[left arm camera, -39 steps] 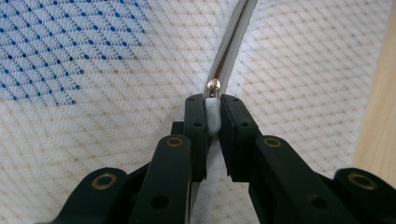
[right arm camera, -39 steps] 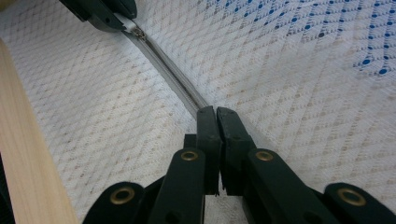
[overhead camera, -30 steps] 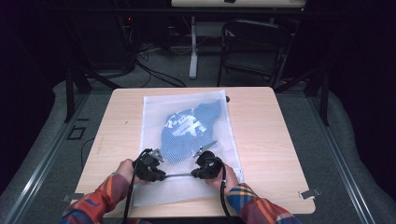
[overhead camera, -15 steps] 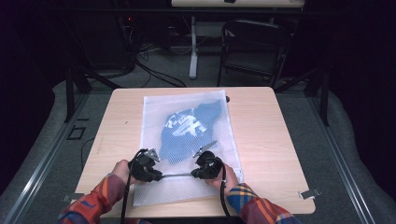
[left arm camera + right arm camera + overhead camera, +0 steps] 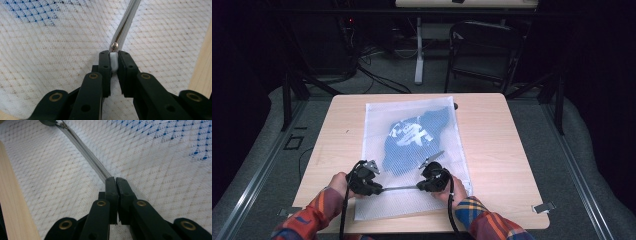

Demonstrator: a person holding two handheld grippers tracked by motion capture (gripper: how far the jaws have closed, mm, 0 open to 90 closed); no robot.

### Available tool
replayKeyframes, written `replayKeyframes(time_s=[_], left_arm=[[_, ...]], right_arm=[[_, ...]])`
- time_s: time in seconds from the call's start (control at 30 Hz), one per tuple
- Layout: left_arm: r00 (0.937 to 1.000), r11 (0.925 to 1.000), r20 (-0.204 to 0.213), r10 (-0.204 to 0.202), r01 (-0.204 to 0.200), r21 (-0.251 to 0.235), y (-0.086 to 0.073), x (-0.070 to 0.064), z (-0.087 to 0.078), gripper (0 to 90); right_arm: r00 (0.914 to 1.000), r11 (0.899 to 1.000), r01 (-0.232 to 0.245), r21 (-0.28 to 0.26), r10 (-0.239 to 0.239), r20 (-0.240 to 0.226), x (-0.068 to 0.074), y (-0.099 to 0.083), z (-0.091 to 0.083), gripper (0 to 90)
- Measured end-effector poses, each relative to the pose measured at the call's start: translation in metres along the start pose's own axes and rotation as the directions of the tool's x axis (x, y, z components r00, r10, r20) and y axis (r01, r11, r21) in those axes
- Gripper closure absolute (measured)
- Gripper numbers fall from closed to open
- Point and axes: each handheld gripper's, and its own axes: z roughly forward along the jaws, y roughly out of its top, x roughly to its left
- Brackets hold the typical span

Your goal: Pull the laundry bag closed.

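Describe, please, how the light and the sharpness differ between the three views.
High view: the table is lit evenly, the room behind is almost black, and the picture is soft. Left gripper view: the zipper pull between the jaws is sharp; the mesh bag glares pale. Right gripper view: the zipper is clear, while the near jaws are dark.

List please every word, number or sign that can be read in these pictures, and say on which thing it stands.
White print on the blue garment inside the mesh bag: too blurred through the mesh to read.
Mesh bag, zipper and zipper pull, seen close in both gripper views: no text.
Left gripper and right gripper: no label or number on the jaws.
Table: no text.
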Motion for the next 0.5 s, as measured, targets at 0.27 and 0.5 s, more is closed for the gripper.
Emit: replayKeyframes(time_s=[0.27, 0.5], left_arm=[[1.0000, 1.0000, -0.005, -0.007, 0.007, 0.004, -0.0039, 0.0021, -0.0024, 81.7], [0.9999, 0.9999, -0.011, -0.013, 0.013, 0.004, -0.0062, 0.0022, -0.0042, 81.7]], right_arm=[[1.0000, 1.000, -0.002, -0.003, 0.002, -0.002, 0.0005, 0.0001, 0.0003, 88.8], [1.0000, 1.000, 0.001, 0.001, -0.001, 0.004, 0.0005, 0.0002, 0.0001, 88.8]])
